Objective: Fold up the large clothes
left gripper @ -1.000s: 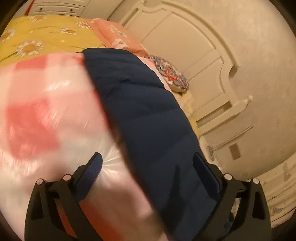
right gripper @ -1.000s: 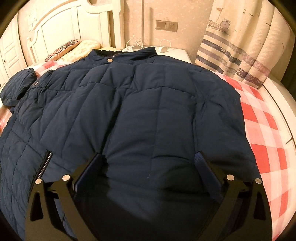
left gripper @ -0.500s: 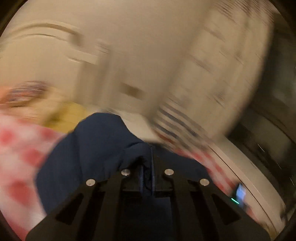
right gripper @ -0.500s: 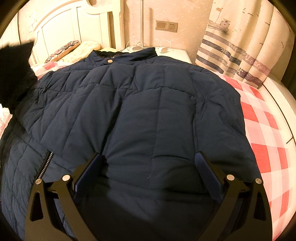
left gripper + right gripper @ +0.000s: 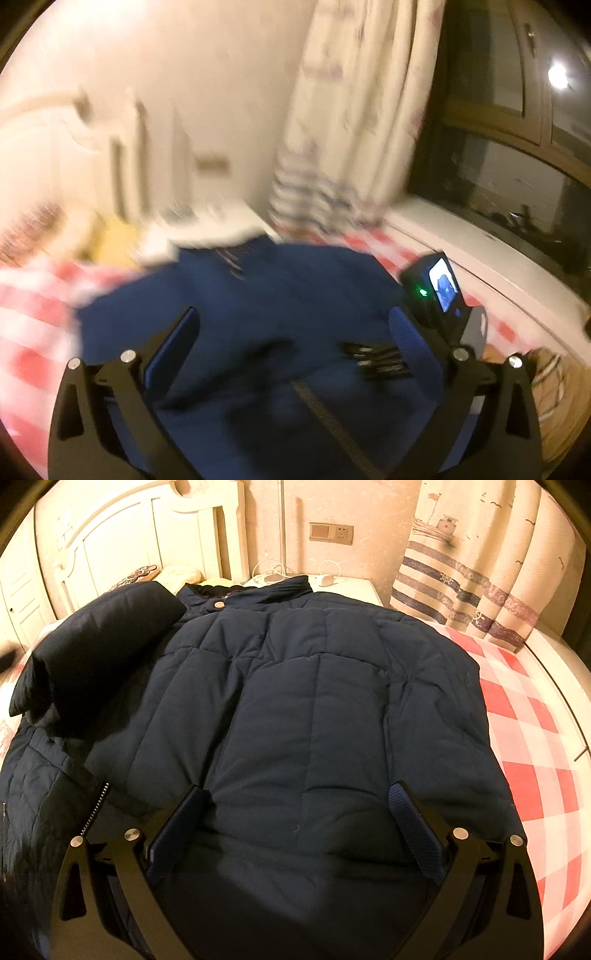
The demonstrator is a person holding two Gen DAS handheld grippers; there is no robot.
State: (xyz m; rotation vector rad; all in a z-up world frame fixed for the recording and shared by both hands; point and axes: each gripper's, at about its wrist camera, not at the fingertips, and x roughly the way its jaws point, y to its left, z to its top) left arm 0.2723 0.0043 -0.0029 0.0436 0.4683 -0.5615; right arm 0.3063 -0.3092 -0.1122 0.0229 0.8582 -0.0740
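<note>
A large navy quilted jacket (image 5: 303,709) lies spread on a red-and-white checked bed (image 5: 532,746), collar toward the headboard. Its left sleeve (image 5: 96,657) lies folded in over the left shoulder. My right gripper (image 5: 295,823) is open and rests low over the jacket's lower part, with nothing between its fingers. In the blurred left wrist view, my left gripper (image 5: 291,347) is open above the jacket (image 5: 266,295), empty. The other gripper unit with its small lit screen (image 5: 439,284) shows at the right.
A white headboard (image 5: 122,546) and pillows (image 5: 177,574) are at the far left. A white nightstand (image 5: 347,587) with cables stands behind the collar. A striped curtain (image 5: 476,568) hangs at the right. A dark window (image 5: 517,155) with a white sill runs beside the bed.
My left gripper was shut on the sleeve half a second ago and has opened. The sleeve now lies folded over the jacket's left shoulder. My right gripper has not moved.
</note>
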